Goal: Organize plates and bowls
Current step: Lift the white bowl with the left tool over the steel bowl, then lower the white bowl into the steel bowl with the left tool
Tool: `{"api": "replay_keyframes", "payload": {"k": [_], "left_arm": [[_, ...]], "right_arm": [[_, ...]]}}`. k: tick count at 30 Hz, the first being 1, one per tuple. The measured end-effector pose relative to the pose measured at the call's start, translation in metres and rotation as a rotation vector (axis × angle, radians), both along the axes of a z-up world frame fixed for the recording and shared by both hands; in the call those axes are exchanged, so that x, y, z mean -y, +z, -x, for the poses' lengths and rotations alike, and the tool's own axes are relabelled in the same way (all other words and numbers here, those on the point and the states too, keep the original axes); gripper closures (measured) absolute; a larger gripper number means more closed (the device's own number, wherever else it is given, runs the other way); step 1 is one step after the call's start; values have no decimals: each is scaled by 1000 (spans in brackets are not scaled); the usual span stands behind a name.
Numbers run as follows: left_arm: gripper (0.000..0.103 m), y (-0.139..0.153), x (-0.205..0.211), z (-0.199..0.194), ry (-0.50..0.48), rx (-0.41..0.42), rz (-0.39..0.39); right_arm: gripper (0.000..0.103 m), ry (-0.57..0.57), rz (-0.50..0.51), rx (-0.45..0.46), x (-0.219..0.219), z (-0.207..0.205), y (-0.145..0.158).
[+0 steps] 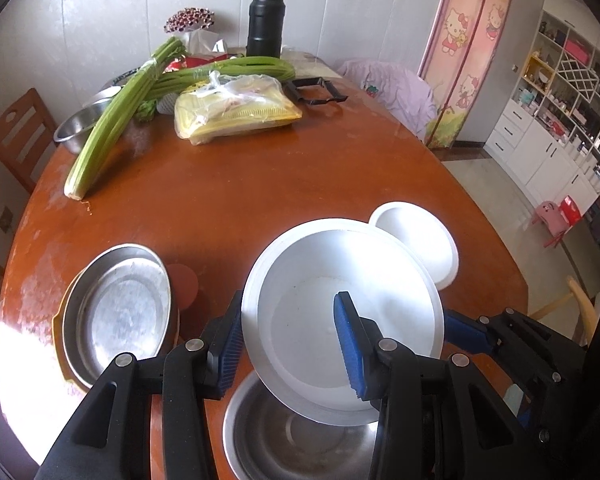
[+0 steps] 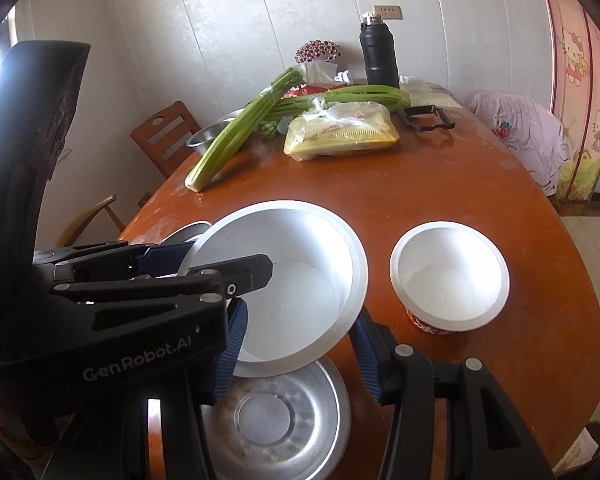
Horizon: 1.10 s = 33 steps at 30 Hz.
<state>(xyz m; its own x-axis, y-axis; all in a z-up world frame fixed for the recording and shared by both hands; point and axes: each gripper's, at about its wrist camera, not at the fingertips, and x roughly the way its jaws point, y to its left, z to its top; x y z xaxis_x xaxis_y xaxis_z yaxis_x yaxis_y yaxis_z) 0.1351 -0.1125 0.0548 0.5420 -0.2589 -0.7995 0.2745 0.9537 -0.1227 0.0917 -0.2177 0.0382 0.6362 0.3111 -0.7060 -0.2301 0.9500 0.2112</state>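
A large white bowl [image 1: 340,312] [image 2: 292,280] is held tilted above a steel bowl [image 1: 292,440] [image 2: 276,416] at the table's near edge. My left gripper [image 1: 290,344] is shut on the white bowl's rim, one pad inside and one outside. My right gripper [image 2: 300,352] is open, its fingers either side of the white bowl's near rim; it also shows in the left wrist view [image 1: 468,332]. A small white bowl [image 1: 420,240] [image 2: 450,276] stands to the right. Stacked steel plates [image 1: 120,312] sit on the left.
The orange-brown table [image 1: 240,200] carries celery [image 1: 116,120], a bagged yellow tray [image 1: 236,112], a black flask [image 1: 265,24], a steel basin [image 1: 76,128] and a black frame [image 1: 316,90] at the far end. Chairs stand at the left and the far right.
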Motion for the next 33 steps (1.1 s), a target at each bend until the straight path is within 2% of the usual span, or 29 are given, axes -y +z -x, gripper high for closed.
{"api": "replay_keyframes", "payload": {"k": [8,17,33], "left_arm": [[60,0,-2,25,9,2,5],[60,-13,-6,51,12,-20,5],[60,-46,-17,62,33,-94,8]], "right_arm": [[51,31,17,14,-1,25,1],[51,74,37,3,-3,47,-9],[51,134,90,-53,-15,59,-34]]}}
